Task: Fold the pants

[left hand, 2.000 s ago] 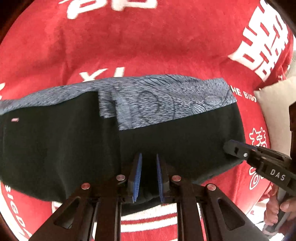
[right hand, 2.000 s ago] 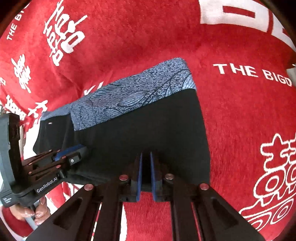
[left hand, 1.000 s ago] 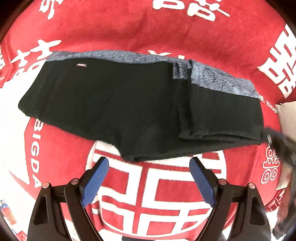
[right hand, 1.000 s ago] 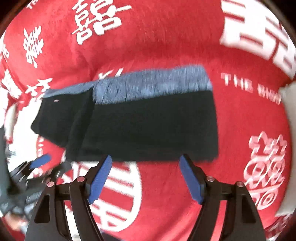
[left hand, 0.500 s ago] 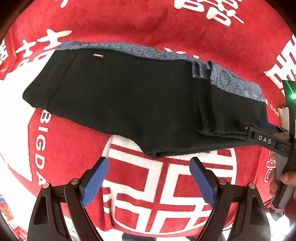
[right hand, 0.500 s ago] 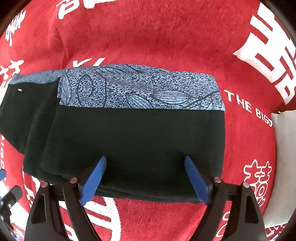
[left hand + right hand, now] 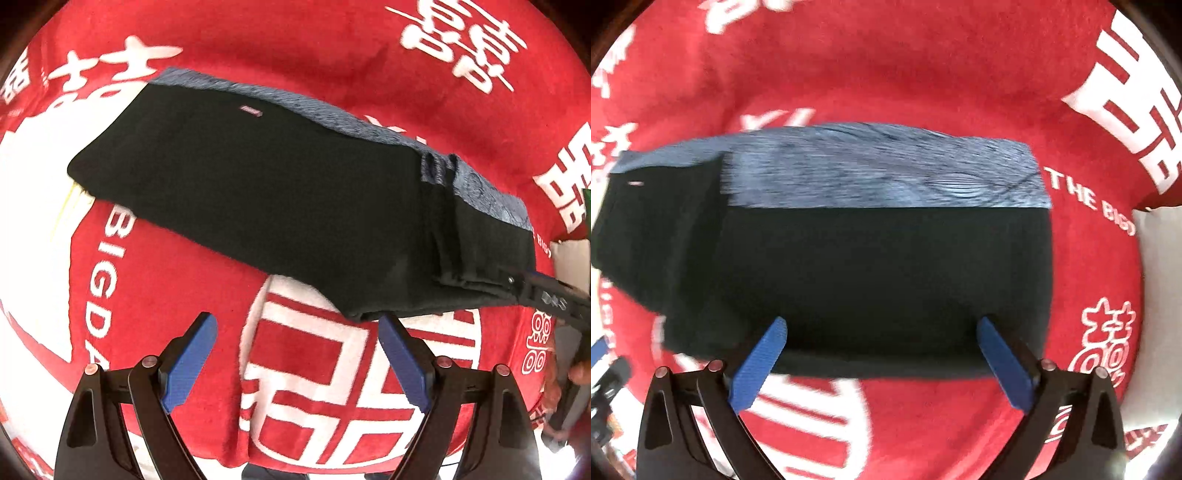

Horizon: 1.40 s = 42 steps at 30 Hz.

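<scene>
Both claws stand wide with nothing pinched. Seen from its own camera, the left gripper (image 7: 297, 363) hangs over bare cloth just near of the pants (image 7: 280, 199), its blue pads (image 7: 188, 363) clear of the fabric. The right gripper (image 7: 882, 365) has just been opening its jaws; they straddle the near hem of the pants (image 7: 886, 273), and whether the pads (image 7: 759, 365) touch the fabric is lost in blur.

A red blanket (image 7: 332, 40) with big white characters and lettering covers the whole surface. On it the pants lie folded flat, black, with a blue-grey patterned waistband (image 7: 886, 173) along the far edge. Very little of the room shows; at the right rim of the right wrist view, the blanket ends against something pale (image 7: 1156, 266).

Open red cloth lies far of the waistband and near of the hem, with more to the left of the pants.

Only the left wrist view shows the doubled layers at the right end of the pants, a small pale label (image 7: 251, 110) near the waistband, and the other gripper's tip at the right end of the hem. Leaf patterning on the band shows only in the right wrist view, where a sliver of the other gripper (image 7: 605, 363) sits at the left rim.
</scene>
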{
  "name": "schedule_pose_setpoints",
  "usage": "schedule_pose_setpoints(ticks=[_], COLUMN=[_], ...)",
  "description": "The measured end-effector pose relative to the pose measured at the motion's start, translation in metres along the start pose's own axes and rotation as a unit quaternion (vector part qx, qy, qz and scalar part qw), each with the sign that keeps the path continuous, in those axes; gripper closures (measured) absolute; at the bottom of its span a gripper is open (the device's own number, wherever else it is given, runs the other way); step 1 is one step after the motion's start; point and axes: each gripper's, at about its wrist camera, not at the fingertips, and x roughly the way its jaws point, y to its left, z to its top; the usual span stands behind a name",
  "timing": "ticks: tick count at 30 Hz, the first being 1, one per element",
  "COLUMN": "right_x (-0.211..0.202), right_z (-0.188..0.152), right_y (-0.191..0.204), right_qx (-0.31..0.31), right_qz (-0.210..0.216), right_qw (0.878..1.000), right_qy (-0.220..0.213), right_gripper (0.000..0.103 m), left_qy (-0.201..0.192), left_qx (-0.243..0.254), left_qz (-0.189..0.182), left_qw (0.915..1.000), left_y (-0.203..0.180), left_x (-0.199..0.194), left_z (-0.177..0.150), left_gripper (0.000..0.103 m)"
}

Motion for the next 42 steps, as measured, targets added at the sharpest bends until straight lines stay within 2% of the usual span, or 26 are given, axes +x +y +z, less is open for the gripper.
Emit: schedule_pose_setpoints(ticks=[6,9,10,11,14,21,27,30,33,40,42], right_x=[-0.019,0.005,0.022,0.032,0.029,0.030,0.038,0.038,0.037,0.038,0.037], right_z=[-0.002,0.007,0.008,0.007,0.001,0.001,0.006,0.006,0.007,0.005,0.004], right_y=[0.050,0.051,0.046,0.040,0.040,0.046,0.050,0.052,0.050,0.049,0.047], right_qx=[-0.064,-0.050,-0.032,-0.019,-0.037,-0.051,-0.062,-0.062,-0.061,-0.058,-0.058], right_qz=[0.025,0.038,0.034,0.038,0.025,0.010,0.003,0.002,0.002,0.002,0.002], right_qw=[0.996,0.997,0.999,0.999,0.999,0.999,0.998,0.998,0.998,0.998,0.998], right_qy=[-0.059,-0.034,-0.004,0.005,-0.011,-0.013,-0.015,-0.016,-0.020,-0.023,-0.023], right_gripper=[0.000,0.000,0.000,0.000,0.000,0.000,0.000,0.000,0.000,0.000,0.000], left_qy=[-0.004,-0.018,-0.023,-0.027,-0.046,-0.096,-0.115,-0.124,-0.128,-0.142,-0.153], left_qx=[-0.035,-0.061,-0.070,-0.078,-0.111,-0.199,-0.250,-0.261,-0.262,-0.273,-0.265], left_qz=[-0.024,-0.039,-0.040,-0.041,-0.049,-0.091,-0.138,-0.186,-0.218,-0.248,-0.251], left_qw=[0.9991,0.9972,0.9965,0.9958,0.9915,0.9711,0.9513,0.9391,0.9314,0.9186,0.9185], left_y=[0.029,0.047,0.053,0.059,0.083,0.138,0.174,0.181,0.184,0.185,0.182], left_x=[-0.002,-0.004,-0.005,-0.005,-0.006,-0.003,0.017,0.029,0.040,0.048,0.042], left_z=[-0.007,-0.006,-0.004,-0.002,0.009,0.036,0.053,0.058,0.061,0.076,0.081], left_gripper=[0.014,0.014,0.014,0.014,0.014,0.014,0.014,0.014,0.014,0.014,0.014])
